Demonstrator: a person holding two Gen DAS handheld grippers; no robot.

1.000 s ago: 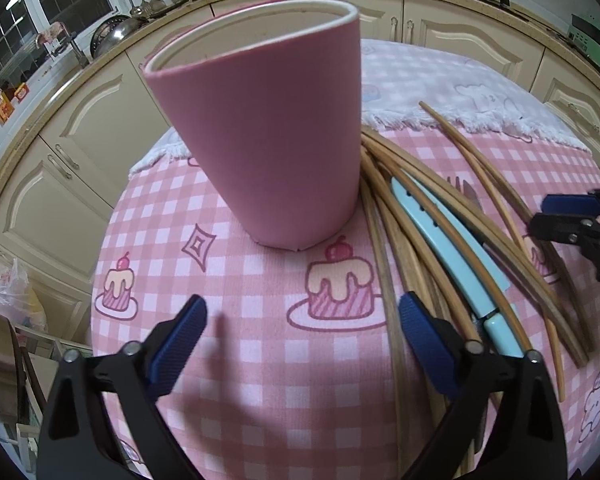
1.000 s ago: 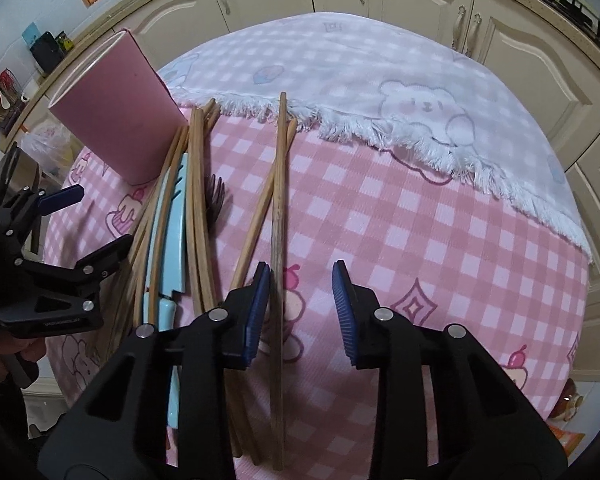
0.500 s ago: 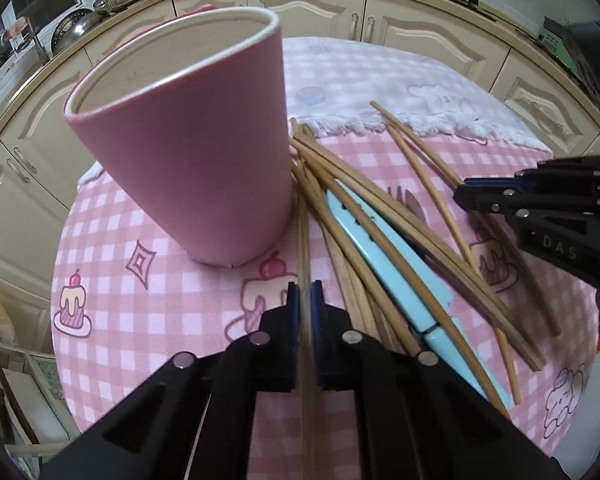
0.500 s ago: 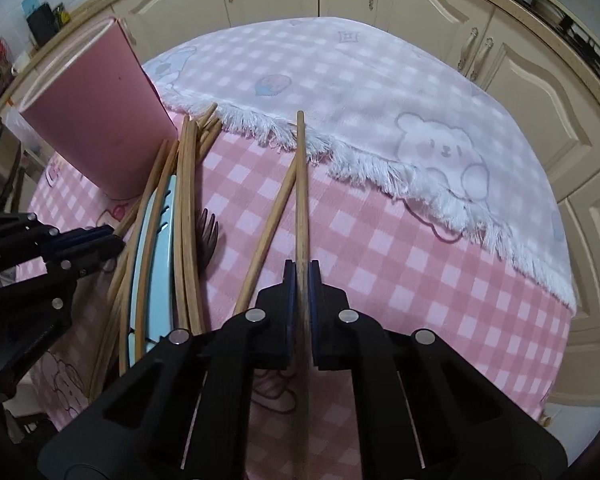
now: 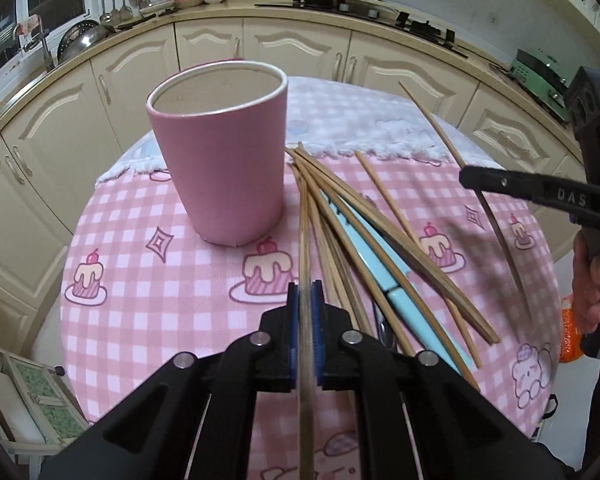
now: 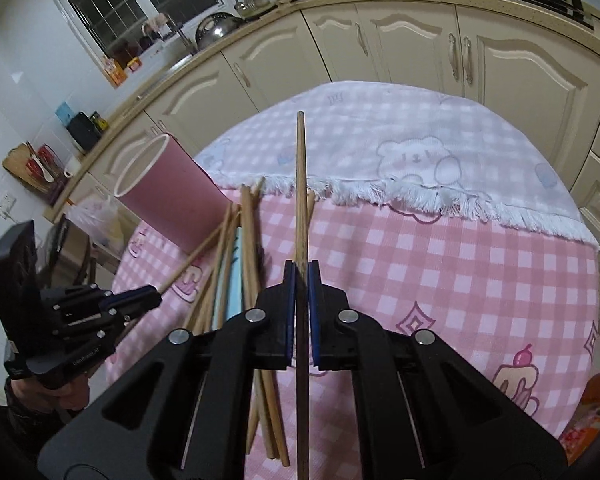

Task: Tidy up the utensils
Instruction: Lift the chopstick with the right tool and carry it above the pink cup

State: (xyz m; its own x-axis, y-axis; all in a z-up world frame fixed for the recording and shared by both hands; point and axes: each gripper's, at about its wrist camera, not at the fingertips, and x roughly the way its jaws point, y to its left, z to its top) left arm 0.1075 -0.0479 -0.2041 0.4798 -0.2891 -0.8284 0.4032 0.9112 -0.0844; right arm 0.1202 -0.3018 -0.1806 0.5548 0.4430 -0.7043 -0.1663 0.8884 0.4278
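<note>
cup (image 5: 224, 168): pink, white rim | tablecloth (image 5: 140, 280): pink-white check, cake prints | chopsticks (image 5: 384, 232): tan | tongs (image 5: 306, 312) pads: blue

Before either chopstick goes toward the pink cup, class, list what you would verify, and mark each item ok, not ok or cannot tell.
1. Left gripper shut on its chopstick: ok.
2. Right gripper shut on the darker chopstick: ok.
3. Pink cup upright, mouth unobstructed: ok.
4. Both held chopsticks clear of the chopstick pile: the right one ok; the left one cannot tell.
5. Cup empty: cannot tell, its bottom is hidden.
6. Blue utensil free to lift: not ok, chopsticks lie across it.
</note>
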